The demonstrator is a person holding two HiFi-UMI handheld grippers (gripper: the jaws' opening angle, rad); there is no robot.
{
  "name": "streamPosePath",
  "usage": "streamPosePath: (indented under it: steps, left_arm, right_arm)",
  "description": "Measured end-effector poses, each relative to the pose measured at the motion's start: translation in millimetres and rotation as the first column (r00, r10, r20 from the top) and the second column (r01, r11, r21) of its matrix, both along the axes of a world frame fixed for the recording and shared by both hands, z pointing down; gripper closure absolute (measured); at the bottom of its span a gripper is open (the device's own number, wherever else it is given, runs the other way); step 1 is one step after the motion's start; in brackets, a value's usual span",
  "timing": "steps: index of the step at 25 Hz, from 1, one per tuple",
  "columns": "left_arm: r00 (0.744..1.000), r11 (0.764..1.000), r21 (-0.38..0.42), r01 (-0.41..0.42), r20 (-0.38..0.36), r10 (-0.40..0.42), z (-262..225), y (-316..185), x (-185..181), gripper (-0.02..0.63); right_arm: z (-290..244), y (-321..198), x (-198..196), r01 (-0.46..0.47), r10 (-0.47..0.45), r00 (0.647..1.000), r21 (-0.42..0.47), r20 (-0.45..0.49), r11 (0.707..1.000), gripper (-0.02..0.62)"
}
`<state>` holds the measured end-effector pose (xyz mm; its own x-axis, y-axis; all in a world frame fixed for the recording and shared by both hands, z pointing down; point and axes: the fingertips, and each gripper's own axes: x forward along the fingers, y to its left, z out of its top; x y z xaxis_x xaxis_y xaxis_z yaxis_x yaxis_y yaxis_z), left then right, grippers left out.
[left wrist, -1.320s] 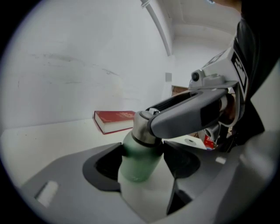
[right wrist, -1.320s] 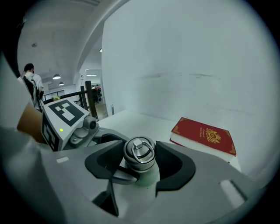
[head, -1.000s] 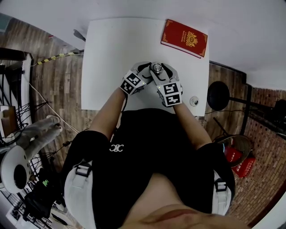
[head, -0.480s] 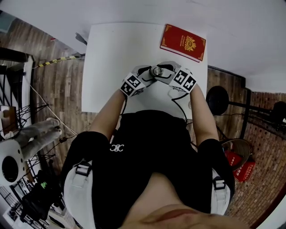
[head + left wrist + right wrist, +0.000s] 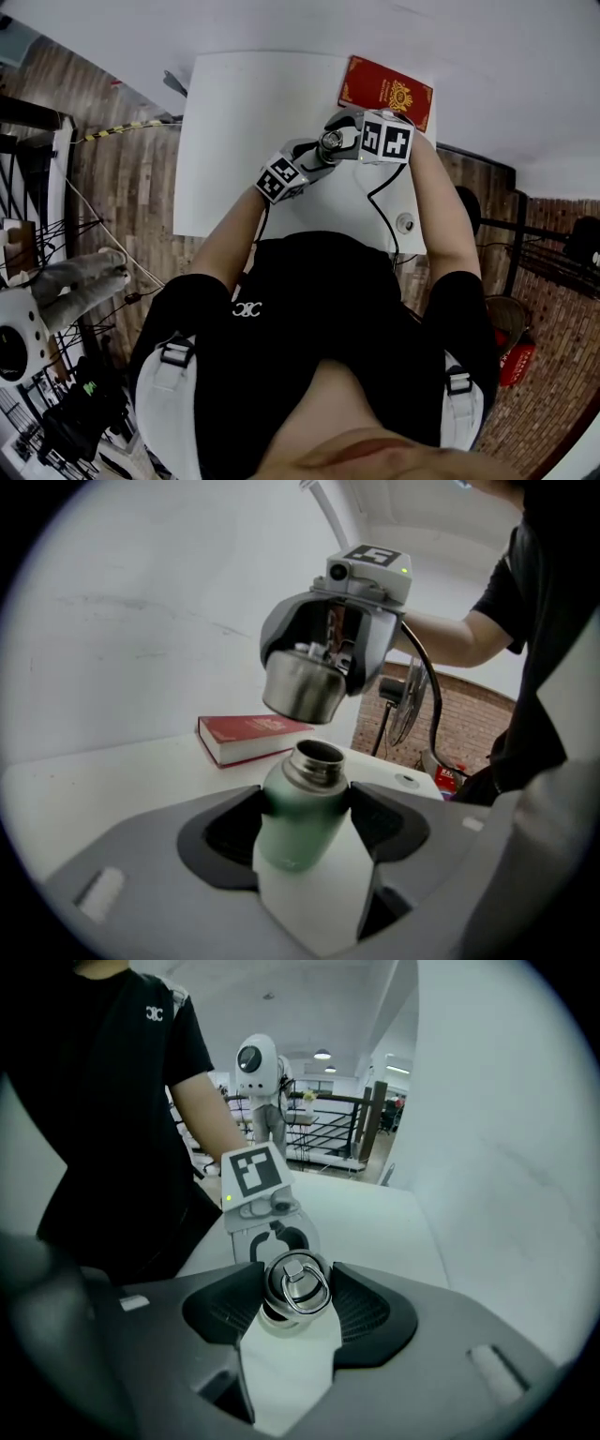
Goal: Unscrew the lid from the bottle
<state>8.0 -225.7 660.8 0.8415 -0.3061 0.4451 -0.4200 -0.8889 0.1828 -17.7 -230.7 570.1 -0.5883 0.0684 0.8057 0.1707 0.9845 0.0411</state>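
Note:
My left gripper (image 5: pixel 305 810) is shut on a green metal bottle (image 5: pixel 298 822), which stands upright with its steel neck open. Just above the neck and apart from it hangs the steel lid (image 5: pixel 302 684). My right gripper (image 5: pixel 295 1299) is shut on that lid (image 5: pixel 294 1288), and the lid's ring handle faces its camera. In the head view the left gripper (image 5: pixel 298 167) and right gripper (image 5: pixel 361 142) meet over the white table (image 5: pixel 244 112), near the red book. There the bottle's body is hidden under the grippers.
A red book (image 5: pixel 389 92) lies at the table's far right corner, just behind the grippers (image 5: pixel 248 735). A small round disc (image 5: pixel 405 222) sits near the table's right edge. A standing fan (image 5: pixel 405 700) is beyond that edge. A white robot (image 5: pixel 255 1058) stands in the background.
My right gripper has swung from the near side of the bottle round to its far right, toward the red book. The left gripper has held still.

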Motion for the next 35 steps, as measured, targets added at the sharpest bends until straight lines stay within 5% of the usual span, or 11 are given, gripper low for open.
streamPosePath:
  steps: [8, 12, 15, 18, 21, 24, 27, 31, 35]
  left_arm:
    - [0.998, 0.998, -0.015, 0.06, -0.006, -0.061, -2, -1, -4, 0.256]
    - [0.992, 0.991, 0.062, 0.115, -0.059, -0.112, -30, 0, -8, 0.257]
    - [0.972, 0.972, 0.11, 0.209, -0.13, -0.194, -66, -3, -21, 0.262]
    - [0.922, 0.908, 0.182, 0.377, -0.172, -0.348, -103, -19, -50, 0.352]
    - [0.844, 0.797, 0.278, 0.537, -0.183, -0.505, -145, -36, -80, 0.483]
    - [0.774, 0.706, 0.32, 0.632, -0.215, -0.596, -181, -43, -98, 0.535]
    - [0.72, 0.635, 0.346, 0.69, -0.244, -0.65, -211, -42, -102, 0.552]
    - [0.692, 0.584, 0.385, 0.714, -0.266, -0.671, -240, -35, -91, 0.552]
    - [0.704, 0.585, 0.41, 0.7, -0.256, -0.662, -247, -36, -83, 0.552]
  right_arm:
    - [-24, -3, 6, -0.248, 0.254, 0.94, -0.057, 0.228, 0.967, 0.364]
    - [-39, -7, 19, -0.378, 0.378, 0.863, -0.066, 0.336, 0.923, 0.364]
    - [-57, -13, 33, -0.489, 0.48, 0.769, -0.095, 0.422, 0.867, 0.364]
    - [-80, -26, 53, -0.613, 0.582, 0.637, -0.126, 0.505, 0.78, 0.364]
    - [-106, -41, 77, -0.732, 0.661, 0.487, -0.146, 0.57, 0.666, 0.364]
    - [-133, -50, 102, -0.825, 0.7, 0.315, -0.181, 0.641, 0.536, 0.364]
    - [-158, -50, 125, -0.868, 0.683, 0.152, -0.234, 0.715, 0.437, 0.364]
    - [-182, -50, 155, -0.907, 0.634, 0.018, -0.254, 0.773, 0.335, 0.364]
    - [-185, -57, 163, -0.925, 0.631, -0.021, -0.255, 0.776, 0.282, 0.364]
